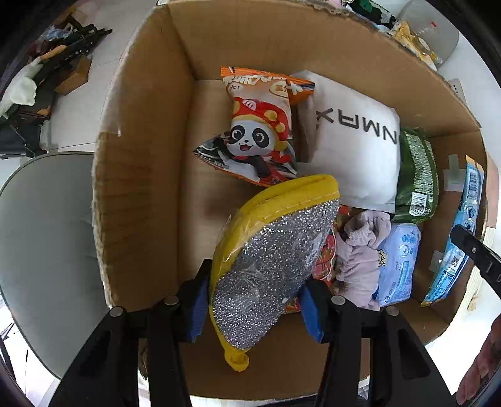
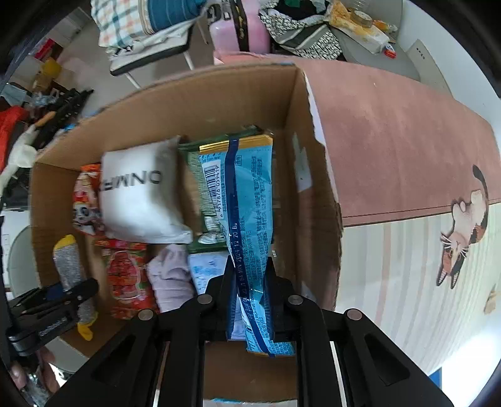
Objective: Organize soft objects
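Observation:
An open cardboard box (image 1: 147,125) (image 2: 316,175) holds soft items. My left gripper (image 1: 253,300) is shut on a yellow-edged silver glitter mitt (image 1: 272,256) and holds it over the box; the mitt also shows in the right wrist view (image 2: 70,266). My right gripper (image 2: 250,291) is shut on a light blue snack packet (image 2: 247,203), held over the box's right side; it shows in the left wrist view (image 1: 463,231). In the box lie a panda snack bag (image 1: 260,125), a white pouch (image 1: 353,137), a green packet (image 1: 418,175), a lilac cloth (image 1: 360,253) and a pale blue tissue pack (image 1: 400,263).
A grey chair seat (image 1: 40,250) stands left of the box. A pink rug (image 2: 407,141) and a striped mat with a cat picture (image 2: 463,238) lie to its right. Clutter of clothes, bags and black tools (image 2: 281,28) sits beyond the box.

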The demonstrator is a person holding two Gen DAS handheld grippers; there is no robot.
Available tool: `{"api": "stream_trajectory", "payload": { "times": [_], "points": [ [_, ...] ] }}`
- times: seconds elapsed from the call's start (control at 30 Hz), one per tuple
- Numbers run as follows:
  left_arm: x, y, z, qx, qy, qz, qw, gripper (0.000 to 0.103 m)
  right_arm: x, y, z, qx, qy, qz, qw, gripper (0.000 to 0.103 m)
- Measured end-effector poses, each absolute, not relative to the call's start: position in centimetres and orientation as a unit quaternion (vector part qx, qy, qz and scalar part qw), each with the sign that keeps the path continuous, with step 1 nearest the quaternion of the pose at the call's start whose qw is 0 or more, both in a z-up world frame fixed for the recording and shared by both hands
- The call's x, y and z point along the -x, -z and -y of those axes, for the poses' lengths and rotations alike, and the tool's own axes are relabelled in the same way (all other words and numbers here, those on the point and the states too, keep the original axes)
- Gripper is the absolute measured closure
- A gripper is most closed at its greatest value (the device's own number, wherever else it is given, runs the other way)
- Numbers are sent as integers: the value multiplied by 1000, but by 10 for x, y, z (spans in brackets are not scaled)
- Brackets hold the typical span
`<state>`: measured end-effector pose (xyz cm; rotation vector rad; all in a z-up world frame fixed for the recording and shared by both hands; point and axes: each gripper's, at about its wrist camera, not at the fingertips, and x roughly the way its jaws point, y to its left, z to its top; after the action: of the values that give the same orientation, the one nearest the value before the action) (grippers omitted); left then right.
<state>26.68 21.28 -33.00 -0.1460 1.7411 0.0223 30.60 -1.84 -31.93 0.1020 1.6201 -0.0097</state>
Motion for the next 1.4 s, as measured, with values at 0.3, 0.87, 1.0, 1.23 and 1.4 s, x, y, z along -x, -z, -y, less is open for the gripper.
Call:
{"api": "stream_trajectory", "payload": {
  "times": [0.3,0.87,1.0,1.23,1.4],
  "points": [
    [-275,313,-211,79,-7,-747,660,25,-302,313,22,-45,12,-725,687,49],
    [-229,259,-193,34,-27,-683,729,1,-247,280,0,-17,-12,-701,712,0],
    [-226,251,-189,34,-23,-677,735,1,-239,275,0,-6,-7,-694,720,0],
    [-219,230,-179,30,-18,-663,748,1,-233,252,8,-6,-2,-676,736,0],
    [-200,195,-169,17,-19,-636,771,1,-218,215,17,-2,-1,-649,761,0]
  ]
}}
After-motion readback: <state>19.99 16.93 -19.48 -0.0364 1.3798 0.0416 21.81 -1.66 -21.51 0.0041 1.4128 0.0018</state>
